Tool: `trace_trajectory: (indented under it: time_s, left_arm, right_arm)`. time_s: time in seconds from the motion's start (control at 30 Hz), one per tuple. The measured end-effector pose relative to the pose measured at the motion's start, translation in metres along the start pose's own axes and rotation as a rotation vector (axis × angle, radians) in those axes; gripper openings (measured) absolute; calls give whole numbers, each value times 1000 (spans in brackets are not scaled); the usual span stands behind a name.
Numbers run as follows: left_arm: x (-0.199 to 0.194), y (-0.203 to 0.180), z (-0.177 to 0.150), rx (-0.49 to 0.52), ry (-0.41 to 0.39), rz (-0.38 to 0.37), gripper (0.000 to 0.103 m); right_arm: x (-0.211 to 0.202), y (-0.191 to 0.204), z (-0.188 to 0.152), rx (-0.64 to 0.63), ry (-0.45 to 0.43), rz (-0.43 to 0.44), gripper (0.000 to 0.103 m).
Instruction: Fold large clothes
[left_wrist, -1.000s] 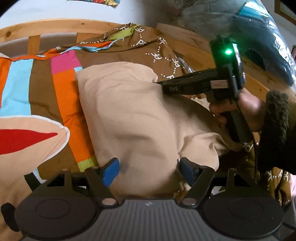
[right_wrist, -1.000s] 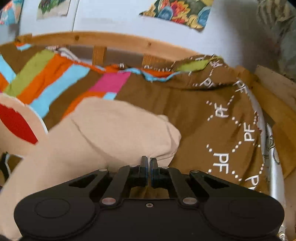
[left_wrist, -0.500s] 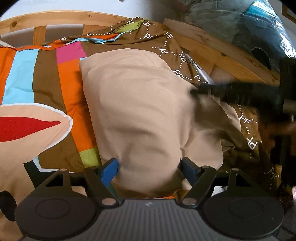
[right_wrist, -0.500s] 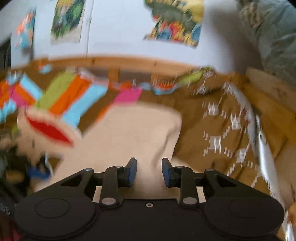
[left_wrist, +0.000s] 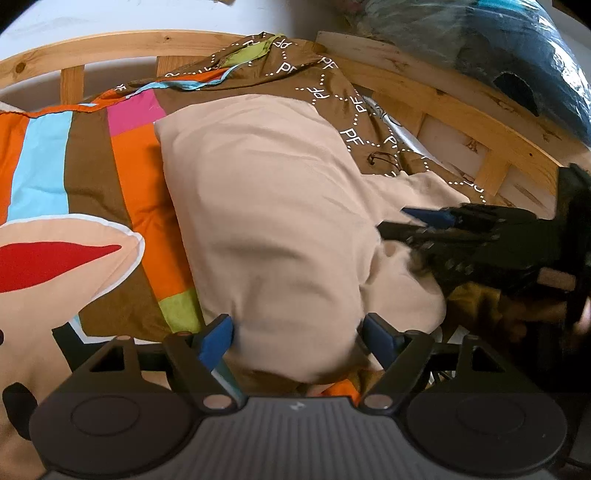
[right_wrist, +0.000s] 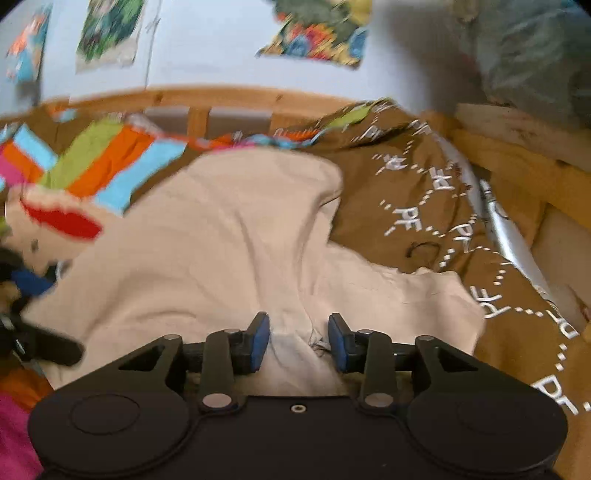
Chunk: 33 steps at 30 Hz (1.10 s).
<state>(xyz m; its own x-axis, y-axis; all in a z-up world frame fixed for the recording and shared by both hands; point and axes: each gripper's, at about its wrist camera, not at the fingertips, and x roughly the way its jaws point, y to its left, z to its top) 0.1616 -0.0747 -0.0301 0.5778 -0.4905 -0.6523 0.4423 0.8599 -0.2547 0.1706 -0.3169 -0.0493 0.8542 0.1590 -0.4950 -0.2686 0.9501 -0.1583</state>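
Note:
A large beige garment (left_wrist: 266, 221) lies bunched lengthwise on a colourful bedspread (left_wrist: 88, 177). My left gripper (left_wrist: 297, 338) is open, and its blue pads straddle the garment's near end without pinching it. My right gripper (right_wrist: 298, 341) is also open, with a fold of the beige garment (right_wrist: 207, 251) lying between its pads. In the left wrist view the right gripper (left_wrist: 406, 223) comes in from the right over the garment's right flap, and a hand holds it. The left gripper (right_wrist: 27, 282) shows blurred at the left edge of the right wrist view.
A wooden bed frame (left_wrist: 436, 88) runs along the back and right. Brown fabric with white "PF" lettering (right_wrist: 417, 206) is heaped at the back right. A plastic-wrapped bundle (left_wrist: 498, 48) sits beyond the frame. Posters (right_wrist: 317, 33) hang on the wall.
My right gripper was shut on the garment's far edge; it opened, let go and drew back to the near right flap. The left gripper stayed open at the near end.

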Motion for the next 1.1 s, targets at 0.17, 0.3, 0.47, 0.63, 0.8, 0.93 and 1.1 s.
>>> trace_trajectory:
  time_s: [0.17,0.3,0.47,0.63,0.8,0.93,1.1]
  left_arm:
    - [1,-1,-1,1,2,1,82]
    - [1,0,-2,4,-1,-1,82]
    - [1,2,-3,-3,-5,-9,82]
    - [0,4,-5,-22,-8,-18,83]
    - [0,4,-7,-19,-5,-24,84]
    - [0,4,-8,-16,0,-25,87]
    - [2,10,-8,-59,24,-41,91]
  right_arm:
    - [-17,-18,33,85,-124,22,41]
    - [19,-18,95,90,-71,162,56]
    - [87,41,145,-154,37,226,56]
    - [159,80,145,-247,154,120,56]
    - [188,54,136,-50,196,103,48]
    - [134,41,132,-54,69,130,54]
    - [40,3,106,-22,2,115,71]
